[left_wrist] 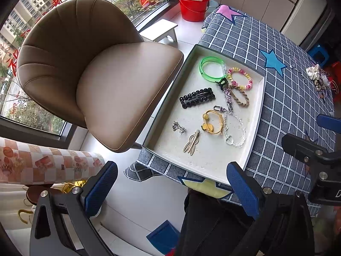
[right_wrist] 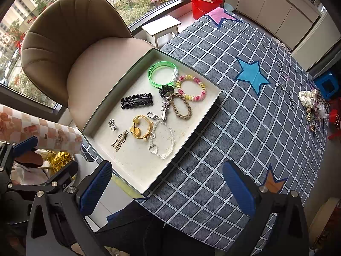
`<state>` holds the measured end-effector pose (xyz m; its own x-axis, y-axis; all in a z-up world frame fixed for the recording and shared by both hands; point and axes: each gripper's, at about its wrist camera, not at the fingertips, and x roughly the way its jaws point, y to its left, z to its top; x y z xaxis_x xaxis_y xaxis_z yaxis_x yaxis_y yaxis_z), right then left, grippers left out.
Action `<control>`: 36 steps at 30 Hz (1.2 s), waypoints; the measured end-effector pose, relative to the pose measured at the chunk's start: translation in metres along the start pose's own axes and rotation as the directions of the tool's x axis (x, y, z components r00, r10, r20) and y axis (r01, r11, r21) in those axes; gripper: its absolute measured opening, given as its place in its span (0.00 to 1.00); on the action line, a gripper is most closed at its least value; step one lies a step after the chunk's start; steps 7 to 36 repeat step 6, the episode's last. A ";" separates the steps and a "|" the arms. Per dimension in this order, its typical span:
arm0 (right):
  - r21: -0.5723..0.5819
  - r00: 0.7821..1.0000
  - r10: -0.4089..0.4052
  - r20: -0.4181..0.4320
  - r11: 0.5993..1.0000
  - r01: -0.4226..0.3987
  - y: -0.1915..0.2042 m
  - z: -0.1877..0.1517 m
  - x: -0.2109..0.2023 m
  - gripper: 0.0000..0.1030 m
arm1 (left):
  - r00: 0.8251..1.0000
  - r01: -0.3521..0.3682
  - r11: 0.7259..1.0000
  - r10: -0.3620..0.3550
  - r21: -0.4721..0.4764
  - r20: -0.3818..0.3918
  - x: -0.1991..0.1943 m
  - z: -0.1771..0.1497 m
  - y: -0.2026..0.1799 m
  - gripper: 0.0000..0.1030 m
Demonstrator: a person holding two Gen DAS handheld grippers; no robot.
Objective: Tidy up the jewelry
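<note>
Both the left gripper and right gripper hang spread wide, grasping nothing. The jewelry, including a green translucent bangle, lies inside the shallow white cardboard tray on the checked blue tablecloth.

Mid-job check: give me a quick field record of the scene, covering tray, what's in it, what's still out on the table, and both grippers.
tray: shallow white tray at the table's edge, by the chair
in tray: green bangle, pastel bead bracelet, black hair clip, braided loop, gold bracelet, clear chain with heart
still out: pile of pieces at the table's far side
left gripper: open, empty
right gripper: open, empty
</note>
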<state>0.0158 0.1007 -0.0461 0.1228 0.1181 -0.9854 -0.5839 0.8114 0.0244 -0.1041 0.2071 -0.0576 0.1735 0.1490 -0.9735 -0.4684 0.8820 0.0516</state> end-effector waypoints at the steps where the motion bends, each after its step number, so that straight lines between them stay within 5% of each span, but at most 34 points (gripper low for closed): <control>1: -0.002 1.000 0.001 -0.001 1.000 -0.001 0.000 0.000 0.001 1.00 | 1.000 0.001 1.000 -0.001 -0.003 0.001 0.000 0.000 0.000 1.00; 36: -0.005 1.000 0.005 -0.003 1.000 -0.005 -0.002 0.001 0.003 1.00 | 1.000 -0.001 1.000 0.001 -0.003 -0.004 0.000 0.000 -0.002 1.00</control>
